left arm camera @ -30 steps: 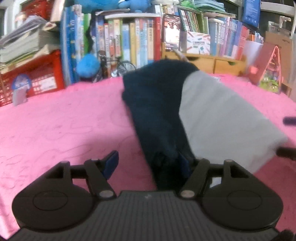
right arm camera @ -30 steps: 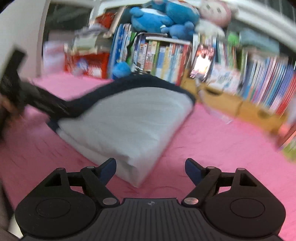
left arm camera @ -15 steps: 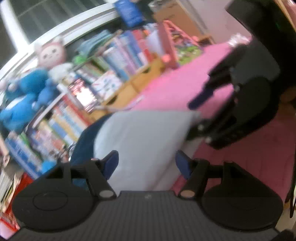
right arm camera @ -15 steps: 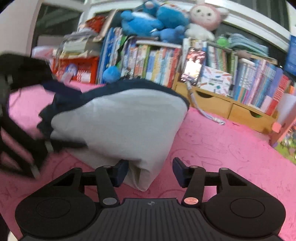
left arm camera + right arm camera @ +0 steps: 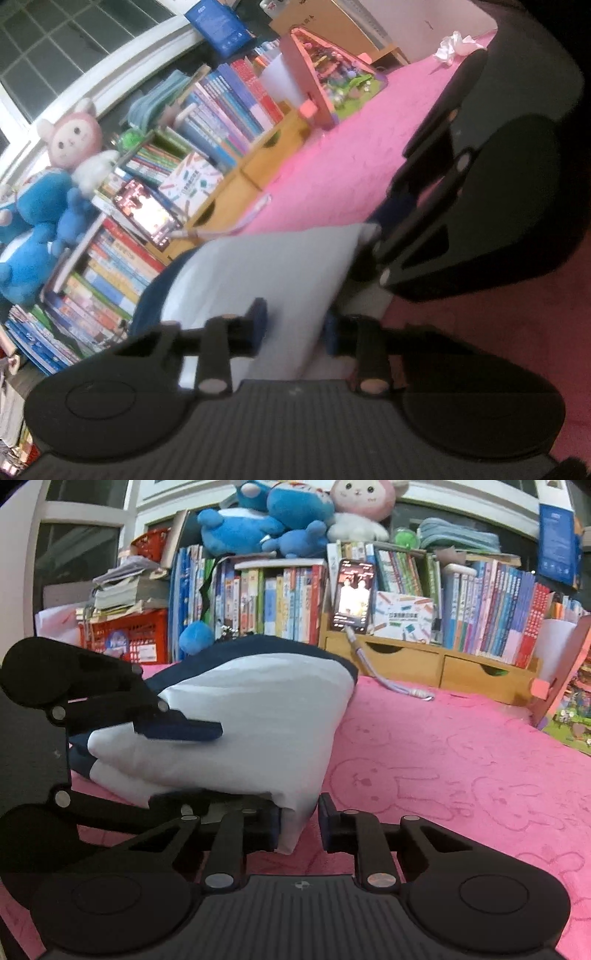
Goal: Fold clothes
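On the pink cloth: a folded grey-white garment with a dark navy part (image 5: 258, 716) is seen lying on the pink rabbit-patterned cover (image 5: 461, 775), in the left centre of the right wrist frame.

Garment in the left wrist view: the same grey-white folded garment (image 5: 266, 266) is shown tilted across the lower centre of the frame, its navy edge at the lower left.

Left gripper: the black left gripper with blue pads (image 5: 295, 326) is seen at the bottom centre of its own view; its jaws are closing, with the near edge of the garment between them. In the right wrist view it appears at the left edge (image 5: 181, 764), one finger laid over the top of the fabric and the other under it.

Right gripper: the black right gripper with blue pads (image 5: 299, 821) is closing at the bottom centre, the lower right corner of the garment between its jaws. A gap is seen between the corner and the right pad.

Background: a row of upright coloured books (image 5: 280, 598) is ranged along the top, with blue and pink plush toys (image 5: 291, 513) stacked above.

Lit phone (image 5: 352, 596): propped upright above the wooden drawer unit (image 5: 424, 664), upper centre.
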`<state>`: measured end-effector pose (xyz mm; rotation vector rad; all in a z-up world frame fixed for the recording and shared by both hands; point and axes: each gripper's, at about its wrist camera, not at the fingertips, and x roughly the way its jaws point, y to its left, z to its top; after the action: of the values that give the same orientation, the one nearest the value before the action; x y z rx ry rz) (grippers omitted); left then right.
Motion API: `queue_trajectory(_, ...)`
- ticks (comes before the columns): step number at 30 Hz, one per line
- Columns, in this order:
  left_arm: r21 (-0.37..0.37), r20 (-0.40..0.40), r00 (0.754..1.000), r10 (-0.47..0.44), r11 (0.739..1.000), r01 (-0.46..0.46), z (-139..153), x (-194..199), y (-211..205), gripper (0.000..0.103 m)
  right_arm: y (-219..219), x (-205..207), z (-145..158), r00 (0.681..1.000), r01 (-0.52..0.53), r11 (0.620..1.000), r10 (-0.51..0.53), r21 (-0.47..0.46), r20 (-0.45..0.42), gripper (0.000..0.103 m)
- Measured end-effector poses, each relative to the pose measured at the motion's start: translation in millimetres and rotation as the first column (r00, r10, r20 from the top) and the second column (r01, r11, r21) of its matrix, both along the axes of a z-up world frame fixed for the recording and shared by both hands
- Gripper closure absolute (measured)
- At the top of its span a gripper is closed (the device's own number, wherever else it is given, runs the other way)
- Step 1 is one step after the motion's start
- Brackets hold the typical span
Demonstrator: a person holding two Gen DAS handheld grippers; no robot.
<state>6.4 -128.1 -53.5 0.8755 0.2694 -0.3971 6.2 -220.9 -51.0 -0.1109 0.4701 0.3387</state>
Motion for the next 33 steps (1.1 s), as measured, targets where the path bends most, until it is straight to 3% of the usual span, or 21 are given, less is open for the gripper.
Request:
queue_trajectory(3,0.014,0.008,1.000,0.030,0.999,-0.030,0.4,-1.2,7.9,0.090,-0.8,-0.4,-0.8,1.000,0.007,1.000,-0.008,0.003,0.008,0.082)
queue_trajectory(8,0.027,-0.018,0.994,0.107,0.994,-0.107,-1.9,-5.8,35.3,0.092,-1.6,0.0,-1.8,1.000,0.024,1.000,-0.025,0.010,0.014,0.082)
queue_trajectory(11,0.053,-0.034,0.980,0.198,0.979,-0.196,-6.9,-9.5,61.7,0.095,-3.8,0.7,-2.2,0.999,0.045,0.999,-0.045,0.022,0.011,0.082)
queue_trajectory(15,0.031,-0.053,0.951,0.303,0.953,-0.302,-3.7,-16.5,95.7,0.095,-4.8,2.2,-3.0,0.999,0.040,0.999,-0.040,0.032,0.003,0.082)
queue_trajectory(20,-0.009,-0.057,0.937,0.346,0.938,-0.347,2.2,-27.4,104.3,0.094,-3.3,2.2,-3.8,0.999,0.038,0.999,-0.038,0.028,0.002,0.082)
queue_trajectory(24,-0.126,-0.110,0.911,0.397,0.904,-0.409,13.0,-29.6,116.2,0.091,-3.1,2.6,-4.9,0.999,0.042,0.999,-0.042,0.029,-0.005,0.082)
queue_trajectory(28,-0.228,-0.158,0.874,0.460,0.844,-0.486,22.6,-31.0,134.7,0.089,-2.0,2.5,-6.3,0.999,0.038,0.999,-0.037,0.026,-0.011,0.082)
queue_trajectory(33,-0.365,-0.197,0.875,0.443,0.795,-0.485,38.7,-40.9,143.3,0.077,-1.2,2.0,-6.3,0.999,0.038,0.999,-0.038,0.024,-0.014,0.080)
